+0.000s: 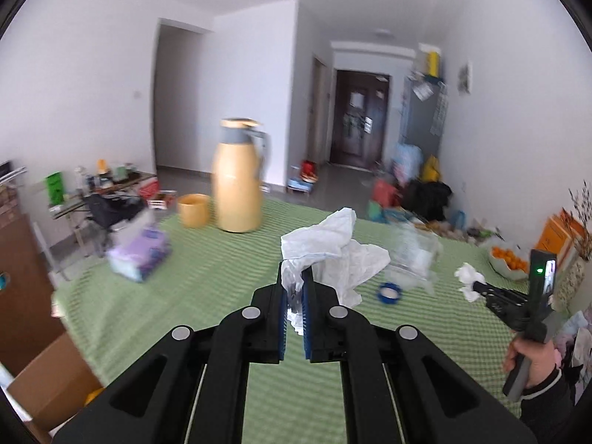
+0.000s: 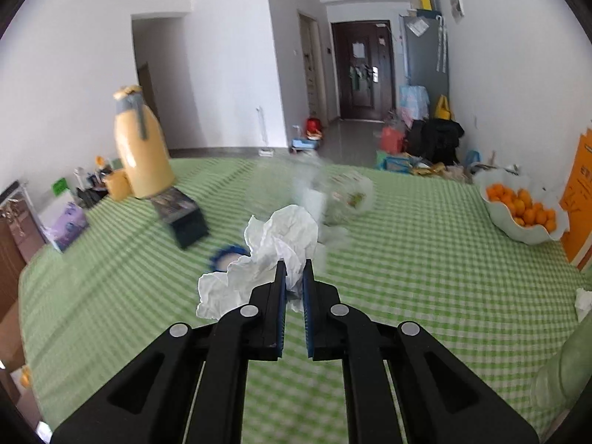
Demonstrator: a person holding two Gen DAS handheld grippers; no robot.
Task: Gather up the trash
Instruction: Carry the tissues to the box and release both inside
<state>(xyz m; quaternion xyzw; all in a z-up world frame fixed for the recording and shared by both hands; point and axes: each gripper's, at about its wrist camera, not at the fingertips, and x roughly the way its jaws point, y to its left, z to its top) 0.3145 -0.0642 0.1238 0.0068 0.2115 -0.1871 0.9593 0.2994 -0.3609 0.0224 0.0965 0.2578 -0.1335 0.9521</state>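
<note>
The desk (image 1: 148, 314), covered in a green checked cloth, carries everything in question. At its far left edge stand a yellow flask (image 1: 238, 177) and a yellow cup (image 1: 193, 210); a bowl of oranges (image 2: 521, 211) sits at the far right edge. These are not trash and are well apart from both grippers.

Near the desk's middle lies a crushed clear bottle (image 1: 414, 259), blurred, with a blue cap (image 1: 389, 291) just beside it on the near side. Both appear uncollected.

The left gripper (image 1: 295, 296) is closed on a crumpled white paper (image 1: 325, 251); the sheet bunches above and to the right of the jaws, with a tail pinched between the blue pads. The right gripper (image 2: 294, 281) is likewise clamped on a second tissue wad (image 2: 273, 255), which spills up and to the left of its jaws. In the left view that gripper shows at the right edge of the desk, held in a hand (image 1: 532, 362) with a dark sleeve, its wad at the tip.

Judgement: both grippers are loaded, so neither can take the bottle until it unloads. No bin is visible in either view. The bottle lies just beyond both grippers; which is nearer cannot be told. Both grippers point forward and slightly down over the cloth.
</note>
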